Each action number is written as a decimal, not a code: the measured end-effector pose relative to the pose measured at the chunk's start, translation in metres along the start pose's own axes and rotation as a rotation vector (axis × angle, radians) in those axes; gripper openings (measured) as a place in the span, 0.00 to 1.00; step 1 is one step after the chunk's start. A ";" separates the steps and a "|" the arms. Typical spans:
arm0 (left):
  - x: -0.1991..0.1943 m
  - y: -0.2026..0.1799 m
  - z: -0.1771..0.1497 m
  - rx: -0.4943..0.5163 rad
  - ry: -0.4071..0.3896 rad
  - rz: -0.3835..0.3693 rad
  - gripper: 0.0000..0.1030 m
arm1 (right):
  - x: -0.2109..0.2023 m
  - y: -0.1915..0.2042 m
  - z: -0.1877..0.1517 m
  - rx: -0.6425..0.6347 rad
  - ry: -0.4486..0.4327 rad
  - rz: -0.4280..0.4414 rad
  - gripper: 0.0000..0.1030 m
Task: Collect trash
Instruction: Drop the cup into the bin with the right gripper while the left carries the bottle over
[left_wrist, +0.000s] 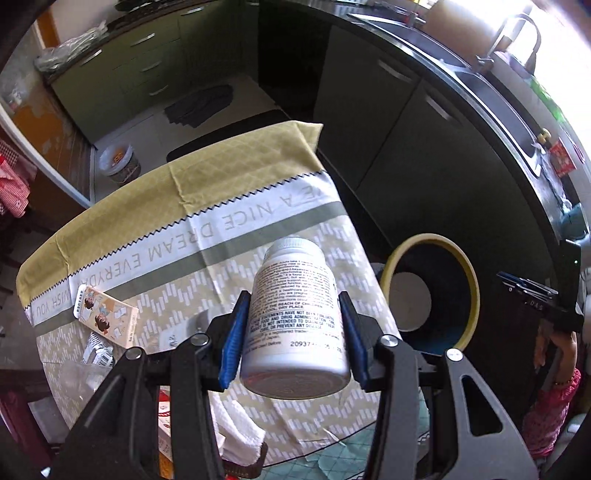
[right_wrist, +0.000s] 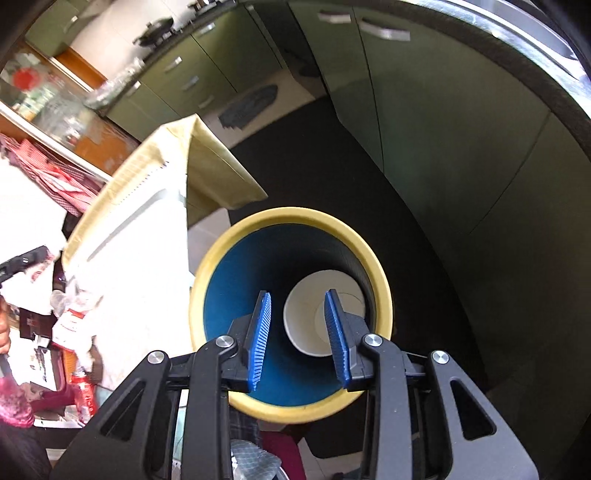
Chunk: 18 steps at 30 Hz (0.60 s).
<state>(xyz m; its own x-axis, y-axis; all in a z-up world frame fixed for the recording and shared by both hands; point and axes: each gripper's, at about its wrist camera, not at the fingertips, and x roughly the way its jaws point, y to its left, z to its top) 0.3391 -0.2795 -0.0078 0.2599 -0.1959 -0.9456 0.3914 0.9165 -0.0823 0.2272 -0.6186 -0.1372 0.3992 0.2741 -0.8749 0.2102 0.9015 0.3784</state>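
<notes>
Left gripper (left_wrist: 293, 332): blue ribbed pads clamped on both sides of a white plastic pill bottle with a white screw cap and fine black print (left_wrist: 295, 317), cap pointing away from the camera. The bottle hangs over the table draped in a yellow-and-white printed cloth (left_wrist: 192, 229), near its edge.

The round bin with a yellow rim and dark blue inside (left_wrist: 432, 291) stands on the floor at about 3 o'clock from the bottle, just beside the table.

Right gripper (right_wrist: 301, 332): jaws partly apart, nothing between the pads, poised over the bin's mouth. A white paper cup (right_wrist: 314, 314) lies at the bottom.

Step in hand, as I judge it: carry the bottle across to the bin. Do it well by keeping the squeeze firm, since the smooth, rounded wall could slip. Centre it over the opening before letting go, and clear the right gripper first.

More litter waits at 8 o'clock on the cloth: a flat illustrated card packet (left_wrist: 107, 314) and crumpled clear wrappers (left_wrist: 96, 350).
</notes>
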 end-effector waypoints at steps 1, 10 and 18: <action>-0.001 -0.011 -0.004 0.027 -0.001 -0.008 0.44 | -0.008 -0.001 -0.009 0.002 -0.021 0.012 0.31; 0.050 -0.147 -0.029 0.263 0.104 -0.091 0.44 | -0.038 -0.034 -0.087 0.073 -0.080 0.043 0.31; 0.132 -0.232 -0.034 0.347 0.175 -0.095 0.44 | -0.057 -0.053 -0.116 0.115 -0.092 0.010 0.31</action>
<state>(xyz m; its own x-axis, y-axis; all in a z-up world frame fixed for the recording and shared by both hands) 0.2527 -0.5056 -0.1241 0.0654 -0.1838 -0.9808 0.6891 0.7192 -0.0889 0.0895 -0.6436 -0.1426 0.4804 0.2462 -0.8418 0.3045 0.8533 0.4233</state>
